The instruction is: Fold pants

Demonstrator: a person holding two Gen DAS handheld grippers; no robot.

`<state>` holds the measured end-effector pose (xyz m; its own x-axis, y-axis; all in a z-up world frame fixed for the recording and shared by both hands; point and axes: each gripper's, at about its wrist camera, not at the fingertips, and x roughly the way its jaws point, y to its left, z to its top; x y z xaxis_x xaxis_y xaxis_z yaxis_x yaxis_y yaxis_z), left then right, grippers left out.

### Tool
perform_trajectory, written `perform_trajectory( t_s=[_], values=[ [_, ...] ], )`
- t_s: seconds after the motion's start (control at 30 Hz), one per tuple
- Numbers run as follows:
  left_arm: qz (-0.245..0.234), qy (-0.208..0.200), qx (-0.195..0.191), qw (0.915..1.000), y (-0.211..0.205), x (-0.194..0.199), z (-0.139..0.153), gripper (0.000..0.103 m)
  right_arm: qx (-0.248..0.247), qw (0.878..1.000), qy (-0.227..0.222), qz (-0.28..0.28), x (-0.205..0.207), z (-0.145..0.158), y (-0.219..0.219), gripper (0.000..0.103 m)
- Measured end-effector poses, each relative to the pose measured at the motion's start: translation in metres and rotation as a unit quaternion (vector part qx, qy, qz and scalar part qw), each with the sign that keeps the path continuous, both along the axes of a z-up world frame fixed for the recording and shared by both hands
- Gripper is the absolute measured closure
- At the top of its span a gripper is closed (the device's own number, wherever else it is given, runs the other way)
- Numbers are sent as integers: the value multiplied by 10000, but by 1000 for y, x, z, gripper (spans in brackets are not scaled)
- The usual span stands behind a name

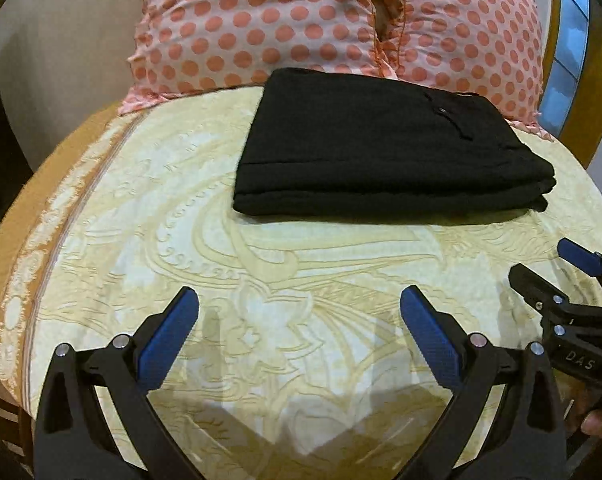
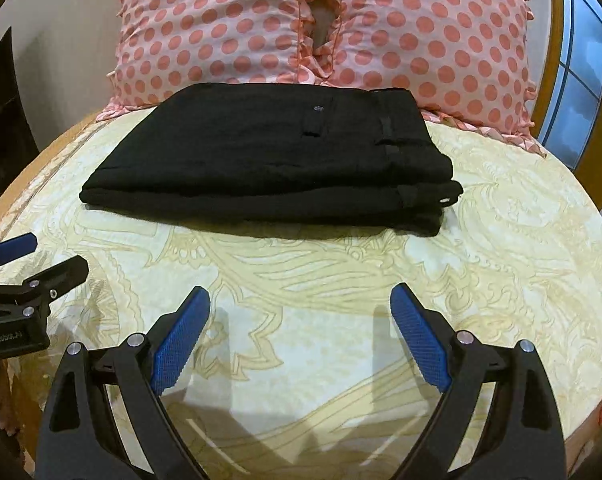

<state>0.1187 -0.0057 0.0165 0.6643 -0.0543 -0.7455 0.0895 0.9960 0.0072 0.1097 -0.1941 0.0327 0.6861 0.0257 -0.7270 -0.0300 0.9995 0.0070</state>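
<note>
Black pants lie folded in a flat stack of layers on the cream patterned bedspread, with the waistband and a pocket button toward the right. They also show in the right wrist view. My left gripper is open and empty, held above the bedspread well short of the pants. My right gripper is open and empty too, also short of the pants. The right gripper also shows at the right edge of the left wrist view; the left gripper shows at the left edge of the right wrist view.
Two pink polka-dot pillows lean behind the pants at the head of the bed. A wooden headboard frame and a window are at the far right. The bed's left edge drops off.
</note>
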Motion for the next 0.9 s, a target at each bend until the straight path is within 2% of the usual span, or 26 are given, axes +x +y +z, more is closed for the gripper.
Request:
perform_trajectory(
  t_s=[0.23, 0.27, 0.4, 0.9],
  values=[
    [-15, 209, -18, 9998, 3, 4, -13, 2, 44, 9999, 124, -16, -3, -8, 0, 8],
    [-55, 86, 80, 9999, 1, 1, -13, 2, 82, 9999, 92, -46, -4, -8, -2, 6],
    [-91, -7, 42, 9999, 2, -2, -15, 2, 57, 9998, 89, -182, -4, -11, -3, 1],
    [-106, -44, 33, 9999, 3, -3, -15, 2, 75, 9996, -36, -267, -6, -12, -3, 1]
  ],
)
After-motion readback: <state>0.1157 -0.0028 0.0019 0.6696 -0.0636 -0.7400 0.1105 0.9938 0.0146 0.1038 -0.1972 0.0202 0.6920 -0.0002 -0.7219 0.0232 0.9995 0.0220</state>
